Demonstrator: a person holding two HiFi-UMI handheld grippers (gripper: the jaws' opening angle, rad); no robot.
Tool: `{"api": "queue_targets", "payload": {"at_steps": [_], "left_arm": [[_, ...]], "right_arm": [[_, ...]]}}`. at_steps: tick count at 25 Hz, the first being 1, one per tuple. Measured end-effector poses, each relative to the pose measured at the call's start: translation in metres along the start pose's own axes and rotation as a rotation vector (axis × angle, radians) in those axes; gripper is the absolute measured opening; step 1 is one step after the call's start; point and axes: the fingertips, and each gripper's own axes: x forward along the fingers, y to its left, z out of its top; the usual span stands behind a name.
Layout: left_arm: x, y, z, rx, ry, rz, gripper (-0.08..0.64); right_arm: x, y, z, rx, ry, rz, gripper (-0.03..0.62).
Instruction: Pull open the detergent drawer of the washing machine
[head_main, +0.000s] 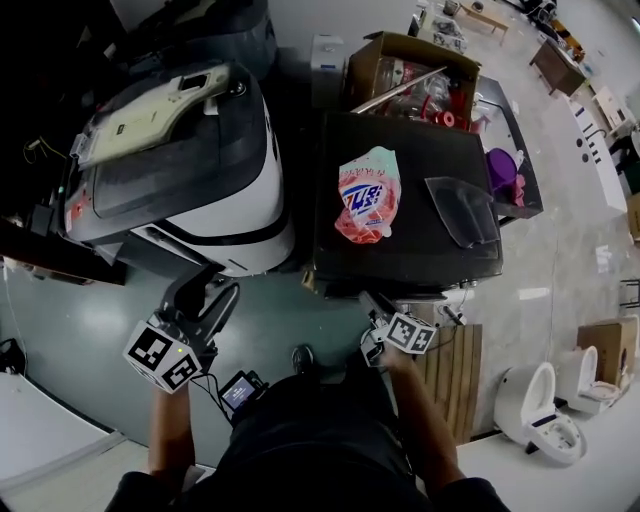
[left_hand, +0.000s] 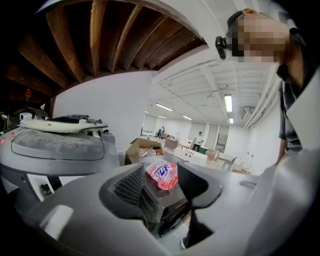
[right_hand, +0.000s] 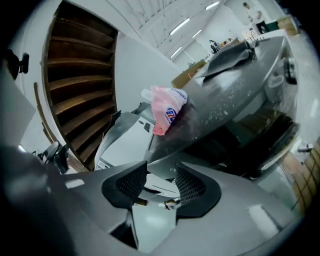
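- The dark front-loading washing machine (head_main: 410, 235) filled the middle of the head view, seen from above. Its top hid the front panel there, so the detergent drawer could not be picked out. It would lie somewhere on the front, below the top's 6 o'clock edge.
- A white and grey top-loading machine (head_main: 185, 165) stood just beside it at 9 o'clock, with a narrow gap between the two.
- An open cardboard box (head_main: 408, 72) full of red-and-white packs sat behind the washing machine at 12 o'clock.
- Wooden slats (head_main: 456, 375) lay on the floor at 5 o'clock, with two white toilets (head_main: 548, 405) further out at 4 o'clock.
- The left gripper (head_main: 207, 288) hung over the floor at 7 o'clock, near the white machine's front corner. Its fingers were wide apart with nothing between them.
- The right gripper (head_main: 373, 305) was at the machine's near edge at 6 o'clock. Its fingers were apart and empty, and nothing was seen blocking the way to the front panel.
- A clear plastic tray (head_main: 463, 210) lay on the machine's top towards 3 o'clock.
- A pink detergent pouch (head_main: 367, 195) lay near the top's centre, apart from the tray.
- A purple container (head_main: 501, 168) stood off the right edge at 2 o'clock.
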Motion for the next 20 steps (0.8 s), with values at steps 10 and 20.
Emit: {"api": "queue_targets", "payload": {"at_steps": [10,20], "left_arm": [[-0.007,0.014,-0.025,-0.026,0.079,0.079,0.225],[-0.011,0.014,-0.054,-0.004,0.199,0.131,0.225]], "right_arm": [[0.051,-0.043,-0.036,0.181,0.003,0.087,0.240],[0.084,-0.057,-0.040,0.196,-0.090,0.245,0.264]]}}
